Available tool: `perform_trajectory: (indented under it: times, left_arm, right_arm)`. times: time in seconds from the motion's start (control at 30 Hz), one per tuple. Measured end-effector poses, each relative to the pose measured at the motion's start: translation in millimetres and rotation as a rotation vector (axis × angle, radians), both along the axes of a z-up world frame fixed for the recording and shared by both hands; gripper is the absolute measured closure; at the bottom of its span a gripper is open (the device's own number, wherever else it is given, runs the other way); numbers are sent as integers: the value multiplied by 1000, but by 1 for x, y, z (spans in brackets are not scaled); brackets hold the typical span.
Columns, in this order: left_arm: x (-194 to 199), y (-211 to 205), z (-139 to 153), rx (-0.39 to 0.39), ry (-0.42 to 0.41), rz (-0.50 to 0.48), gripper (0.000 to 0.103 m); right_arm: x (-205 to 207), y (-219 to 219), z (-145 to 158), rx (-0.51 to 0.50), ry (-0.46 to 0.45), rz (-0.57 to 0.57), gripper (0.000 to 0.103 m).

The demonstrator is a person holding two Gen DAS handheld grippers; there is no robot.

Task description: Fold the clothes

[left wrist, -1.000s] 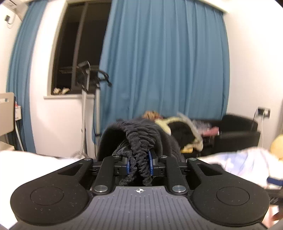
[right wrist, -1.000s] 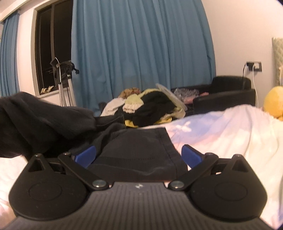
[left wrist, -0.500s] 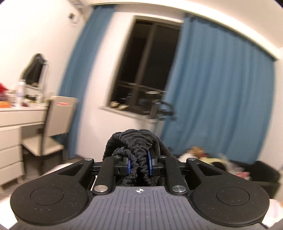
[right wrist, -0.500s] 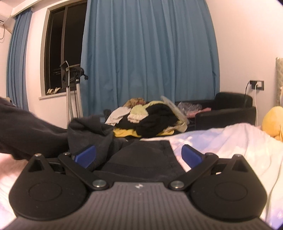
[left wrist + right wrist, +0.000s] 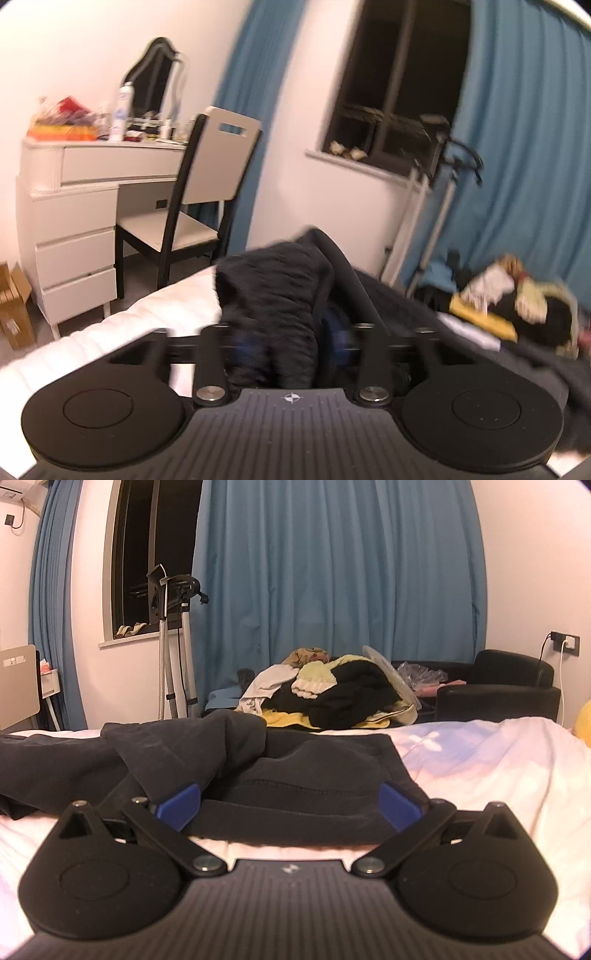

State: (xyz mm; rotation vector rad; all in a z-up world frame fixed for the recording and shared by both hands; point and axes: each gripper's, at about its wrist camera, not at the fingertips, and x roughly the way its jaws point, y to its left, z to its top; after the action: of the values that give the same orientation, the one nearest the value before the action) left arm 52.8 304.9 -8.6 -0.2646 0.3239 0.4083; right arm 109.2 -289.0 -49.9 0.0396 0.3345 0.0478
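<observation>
Our left gripper (image 5: 290, 341) is opening, a bunched fold of the dark grey fabric garment (image 5: 258, 771) between its jaws. Our right gripper (image 5: 290, 801) stands wide over that garment, spread on the white bed sheet (image 5: 498, 760).

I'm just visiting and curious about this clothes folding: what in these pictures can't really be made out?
- Left wrist view: the left gripper, its jaws opening, is smeared by motion blur; the dark garment bunched between them hides the pads, so contact is unclear.
- Left wrist view: small items on the dresser are too tiny and blurred to name.
- Right wrist view: the garment's left end runs off the frame edge.
- Right wrist view: the clothes pile overlaps itself, hiding individual pieces.
</observation>
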Motion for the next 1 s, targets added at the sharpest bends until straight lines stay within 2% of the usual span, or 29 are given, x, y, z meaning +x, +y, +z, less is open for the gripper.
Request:
perform_trajectory:
  times: [0.13,0.3,0.43,0.53,0.63,0.77,0.87,0.93,1.0]
  left_arm:
    - [-14,-23,5,41,91,-67,11]
    - [-49,-65,5,114,194,-123,9]
    - [-73,-91,10,115,234,-120,8]
    - [-92,-100,11,102,239,-126,6]
    - [-107,-108,18,137,263,-100,6]
    - [-119,-133,44,174,180,-127,6]
    - [-111,-161,64,160,88,-168,5]
    - [-98,-183,72,132,26,-198,4]
    - [-77,-209,71,59,-19,-220,3]
  right_arm:
    - [-3,4,2,13,-4,17,0]
    - [-18,1,10,92,2,44,0]
    - [-33,4,20,78,-26,65,0]
    - [-43,2,26,112,-32,99,0]
    - [-51,0,30,139,-25,114,0]
    - [-62,-1,36,164,-41,133,0]
    - [-65,-4,41,216,-40,167,0]
    - [-65,-4,46,244,-34,192,0]
    - [-63,-3,54,264,-40,223,0]
